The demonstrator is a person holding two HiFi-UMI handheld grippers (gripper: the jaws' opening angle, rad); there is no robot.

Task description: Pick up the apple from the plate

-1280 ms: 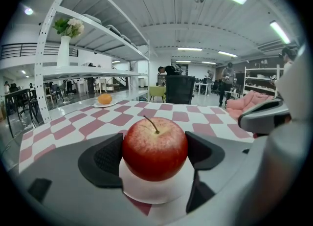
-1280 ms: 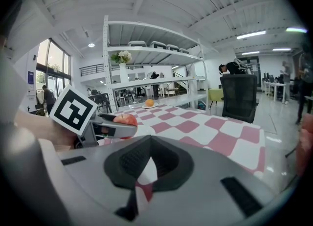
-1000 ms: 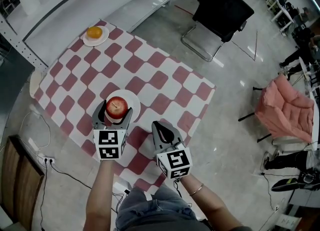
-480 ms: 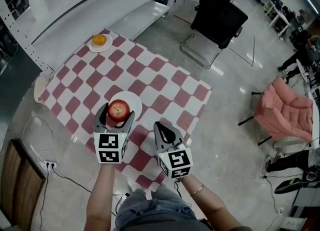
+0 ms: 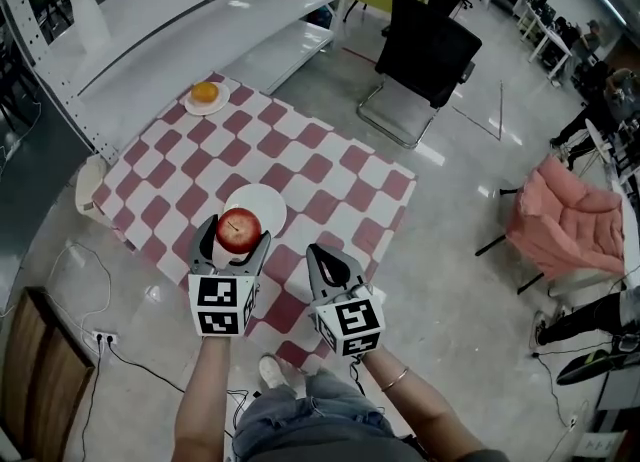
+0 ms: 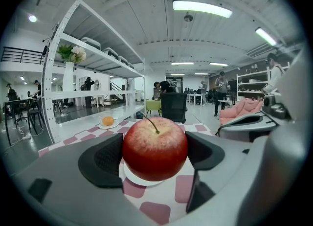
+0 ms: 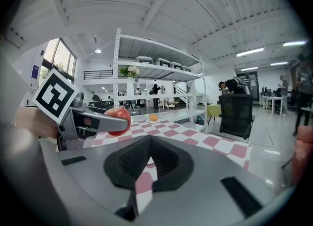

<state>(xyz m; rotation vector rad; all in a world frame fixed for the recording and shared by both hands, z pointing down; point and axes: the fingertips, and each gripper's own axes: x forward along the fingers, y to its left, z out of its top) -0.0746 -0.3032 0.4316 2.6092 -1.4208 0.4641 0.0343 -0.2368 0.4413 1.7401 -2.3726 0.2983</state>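
A red apple (image 5: 239,229) with a short stem sits between the jaws of my left gripper (image 5: 236,235), which is shut on it. The gripper holds it above the near edge of the white plate (image 5: 262,201). In the left gripper view the apple (image 6: 154,147) fills the gap between both dark pads, with the plate (image 6: 133,176) showing below it. My right gripper (image 5: 320,253) hovers just right of the left one, jaws closed together and empty. Its own view shows the pads (image 7: 168,164) meeting and the held apple (image 7: 120,116) off to the left.
The red-and-white checkered table (image 5: 330,165) also carries an orange on a small plate (image 5: 205,95) at its far corner. A white shelf unit (image 5: 190,20) stands behind, a black office chair (image 5: 430,45) beyond the table, and a pink chair (image 5: 570,220) at right.
The left gripper has lifted the apple up off the plate. The head view has risen and shifted, so the table looks smaller. The right gripper has kept its place beside the left.
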